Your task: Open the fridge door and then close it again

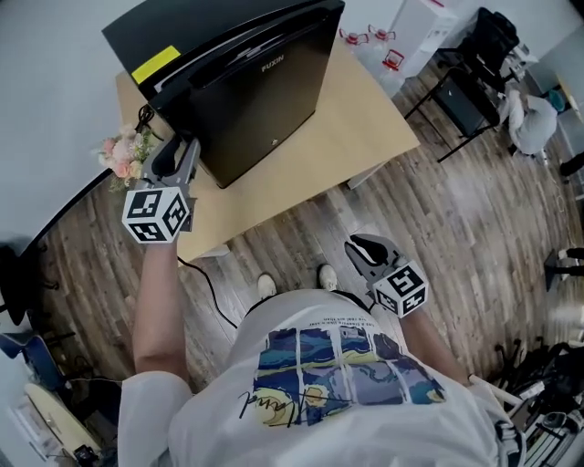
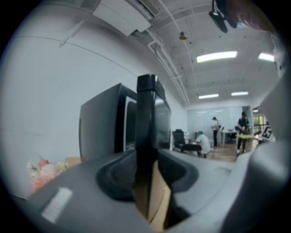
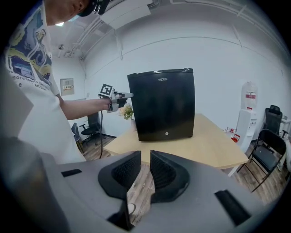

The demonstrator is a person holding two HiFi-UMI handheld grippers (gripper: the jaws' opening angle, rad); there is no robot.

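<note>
— Where do the tools sit?
— The right gripper [image 3: 145, 158] hangs low by the person's body, jaws nearly together on nothing; the left gripper [image 2: 146, 166] reaches ahead, jaws clamped on the free edge of the fridge door [image 3: 166, 107].
— And the fridge itself?
— The fridge [image 1: 210, 27] stands on the wooden table [image 1: 365, 128], flowers [image 1: 123, 153] just beside it; the door looks barely ajar, I'd judge.
— How to swing it well?
— Grip firmly; follow the hinge's arc rather than pulling straight, lest the pads slip or the fridge slide.
</note>
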